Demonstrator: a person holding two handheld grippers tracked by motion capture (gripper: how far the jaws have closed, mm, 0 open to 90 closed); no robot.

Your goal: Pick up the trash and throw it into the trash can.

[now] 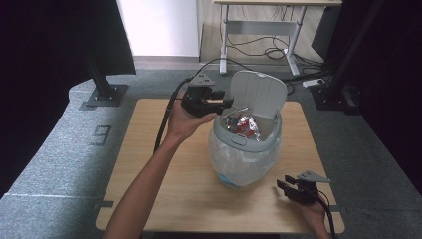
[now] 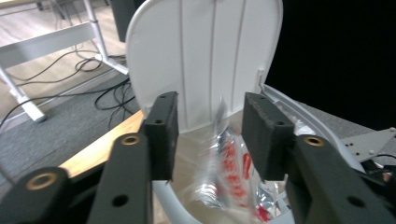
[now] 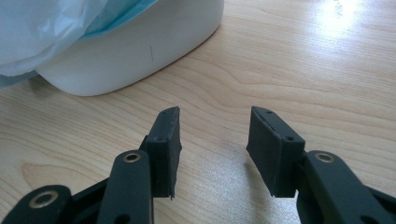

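Pale wooden counter point(image 1: 149, 164) carries the right tool point(image 1: 287, 187) nearest, jaws half apart, empty, resting near the bin base. Beyond, the white lidded plastic bin point(image 1: 246, 149) stands mid-counter, lid up. Left tool point(image 1: 223, 103), jaws apart over the rim, grips nothing; withdraw it clear before lowering the lid. Crinkled silver-and-red foil wrapper point(image 1: 243, 124) lies inside the bin

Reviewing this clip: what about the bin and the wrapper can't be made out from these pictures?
- High view: the bin interior below the silver-red wrapper, hidden by rim and liner.
- Left gripper view: the wrapper's print, blurred; its lower end is cut off by the bottom edge.
- Right gripper view: the bin's top, cut off by the upper edge.
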